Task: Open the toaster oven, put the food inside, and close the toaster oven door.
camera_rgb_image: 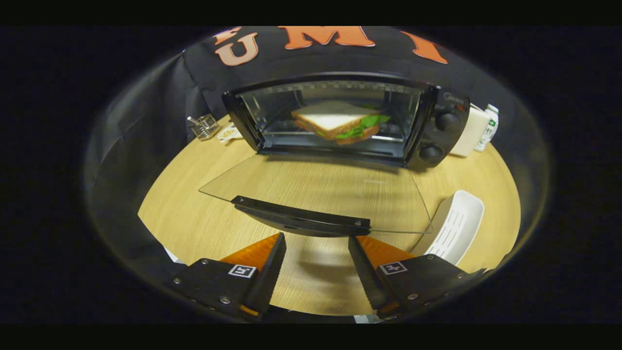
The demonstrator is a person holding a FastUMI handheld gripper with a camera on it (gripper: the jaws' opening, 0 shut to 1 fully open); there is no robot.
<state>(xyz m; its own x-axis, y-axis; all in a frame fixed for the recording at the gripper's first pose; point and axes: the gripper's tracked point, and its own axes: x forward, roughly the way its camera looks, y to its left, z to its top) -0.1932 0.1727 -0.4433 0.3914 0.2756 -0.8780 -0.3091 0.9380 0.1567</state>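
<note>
- My claw [316,253] is spread, holding nothing.
- The white-bread sandwich with green lettuce [337,121] already lies inside the black toaster oven [437,131], beyond my claw.
- Its glass door [316,194], just ahead, is open; only closing is left.

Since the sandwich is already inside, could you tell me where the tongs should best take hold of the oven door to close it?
Probably the black handle bar along the free edge of the glass door, which lies flat, hinged at the toaster oven. Come from the front: the open tongs sit just before the bar, level with it, then lift toward the sandwich.
</note>
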